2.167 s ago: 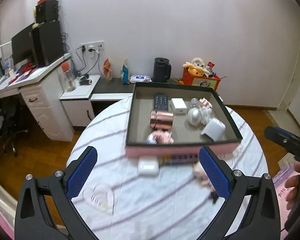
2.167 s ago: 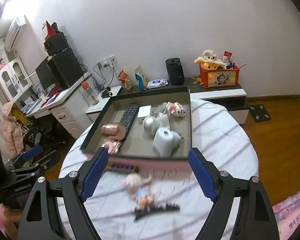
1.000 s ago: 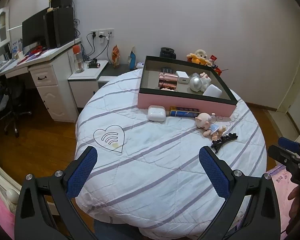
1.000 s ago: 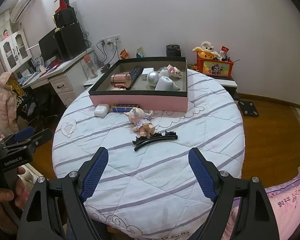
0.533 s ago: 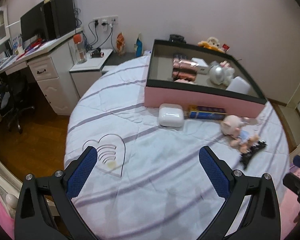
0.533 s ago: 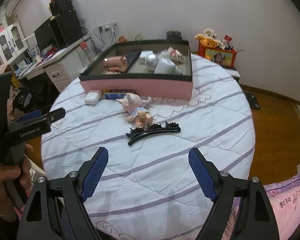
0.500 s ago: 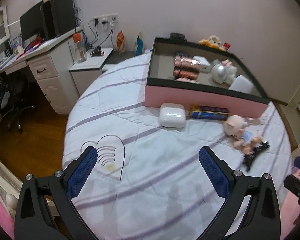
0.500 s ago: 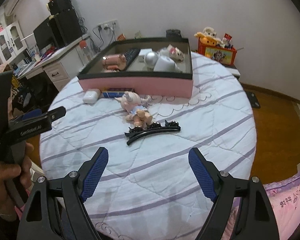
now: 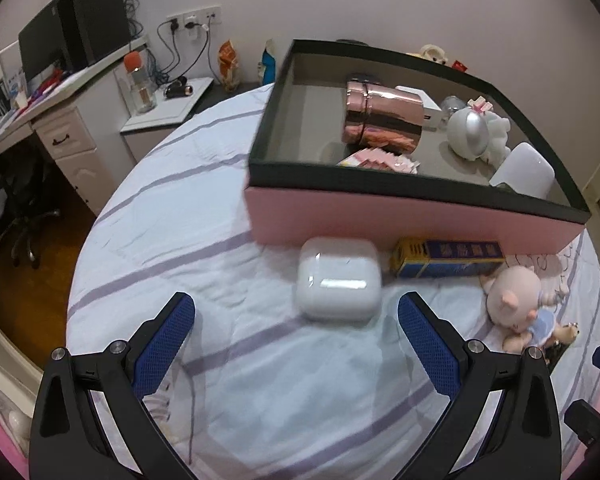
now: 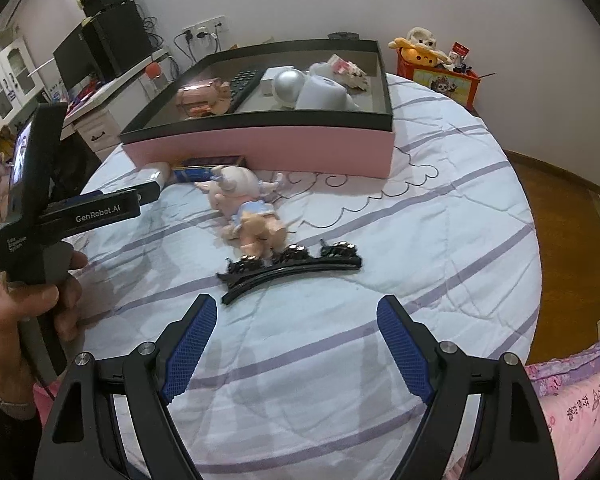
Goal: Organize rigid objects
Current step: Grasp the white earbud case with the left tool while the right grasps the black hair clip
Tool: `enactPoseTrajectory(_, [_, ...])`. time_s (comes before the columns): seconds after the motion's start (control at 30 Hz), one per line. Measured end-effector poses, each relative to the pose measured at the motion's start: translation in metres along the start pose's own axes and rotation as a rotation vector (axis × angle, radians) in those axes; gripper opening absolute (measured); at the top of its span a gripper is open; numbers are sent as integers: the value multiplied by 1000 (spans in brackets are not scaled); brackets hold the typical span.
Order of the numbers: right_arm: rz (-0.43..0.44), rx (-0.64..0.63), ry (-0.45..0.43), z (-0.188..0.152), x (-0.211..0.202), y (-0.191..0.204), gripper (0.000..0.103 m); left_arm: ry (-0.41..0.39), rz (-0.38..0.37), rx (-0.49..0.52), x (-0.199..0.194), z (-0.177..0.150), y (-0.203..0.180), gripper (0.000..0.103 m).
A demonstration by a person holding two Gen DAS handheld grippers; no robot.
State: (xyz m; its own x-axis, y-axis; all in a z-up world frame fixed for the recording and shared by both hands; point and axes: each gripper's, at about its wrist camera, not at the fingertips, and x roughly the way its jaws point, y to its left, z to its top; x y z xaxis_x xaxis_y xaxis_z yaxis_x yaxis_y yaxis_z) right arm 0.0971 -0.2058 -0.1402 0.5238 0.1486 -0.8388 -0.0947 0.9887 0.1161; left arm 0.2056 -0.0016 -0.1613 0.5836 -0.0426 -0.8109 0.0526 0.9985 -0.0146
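White earbud case [image 9: 339,284] on the striped bench [image 9: 188,216] just before the pink box [image 9: 400,216], left tongs [image 9: 296,322] wide open and empty near it, right tongs [image 10: 296,330] wide open, empty, near black hair clip [image 10: 290,266]

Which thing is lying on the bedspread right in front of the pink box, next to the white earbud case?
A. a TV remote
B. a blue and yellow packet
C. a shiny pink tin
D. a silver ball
B: the blue and yellow packet lies on the bedspread against the front wall of the pink box, just right of the white earbud case; the others sit inside the box.
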Motion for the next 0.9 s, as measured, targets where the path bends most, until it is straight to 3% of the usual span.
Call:
enactPoseTrajectory(0.5, [6, -90, 41, 12, 38, 13, 84, 15, 17, 20, 22, 6, -6, 103])
enactPoseTrajectory(0.57, [-4, -118, 40, 11, 41, 16, 96, 13, 14, 24, 22, 6, -5, 103])
enactPoseTrajectory(0.63, [-13, -158, 53, 10, 46, 22, 103, 12, 11, 23, 22, 6, -5, 103])
enactPoseTrajectory(0.7, [-44, -206, 49, 6, 49, 29, 103, 10, 12, 23, 22, 5, -5, 103])
enactPoseTrajectory(0.9, [-11, -175, -1, 4, 47, 19, 99, 8, 13, 28, 23, 6, -5, 103])
